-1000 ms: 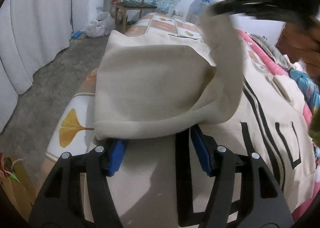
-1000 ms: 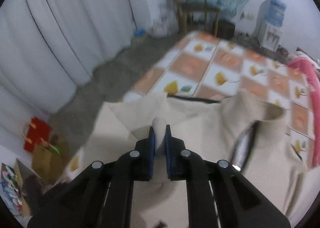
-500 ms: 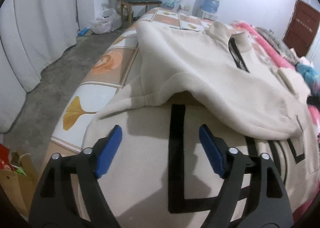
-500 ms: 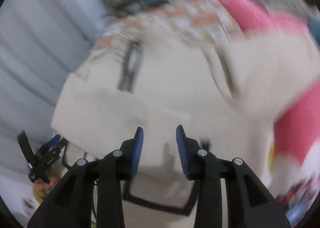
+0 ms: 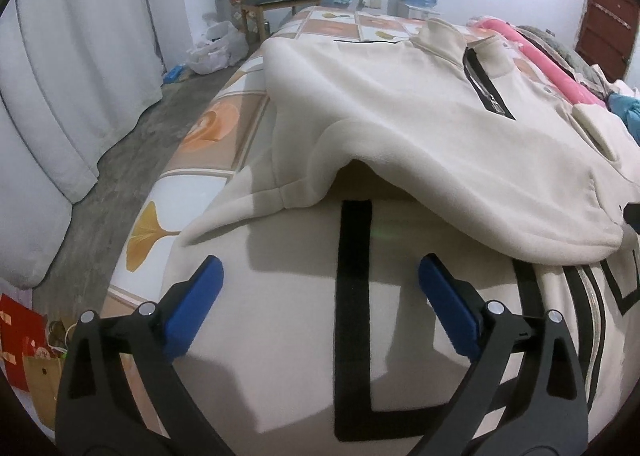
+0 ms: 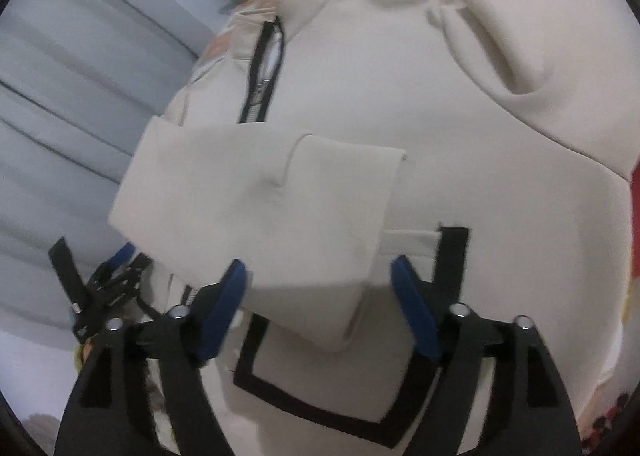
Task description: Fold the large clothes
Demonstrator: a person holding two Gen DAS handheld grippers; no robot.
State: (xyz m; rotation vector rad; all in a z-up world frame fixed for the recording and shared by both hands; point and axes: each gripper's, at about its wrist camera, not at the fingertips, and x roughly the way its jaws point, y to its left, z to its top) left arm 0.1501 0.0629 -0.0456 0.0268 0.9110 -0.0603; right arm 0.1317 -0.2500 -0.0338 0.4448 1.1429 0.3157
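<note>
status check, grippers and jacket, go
Left gripper and right gripper open, jaws just opening, nothing held. Jacket flat on bed, sleeve folded across front. Nothing in the way.

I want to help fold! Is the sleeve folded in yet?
Folded in: the sleeve lies flat across the jacket front.

Bed point(image 5: 224, 123) wearing a tiled sheet of orange and white squares with yellow leaf prints, cream jacket point(image 5: 420, 127) lying spread across it, sleeve folded over its front, pink blanket point(image 5: 548, 67) lying along the far side
</note>
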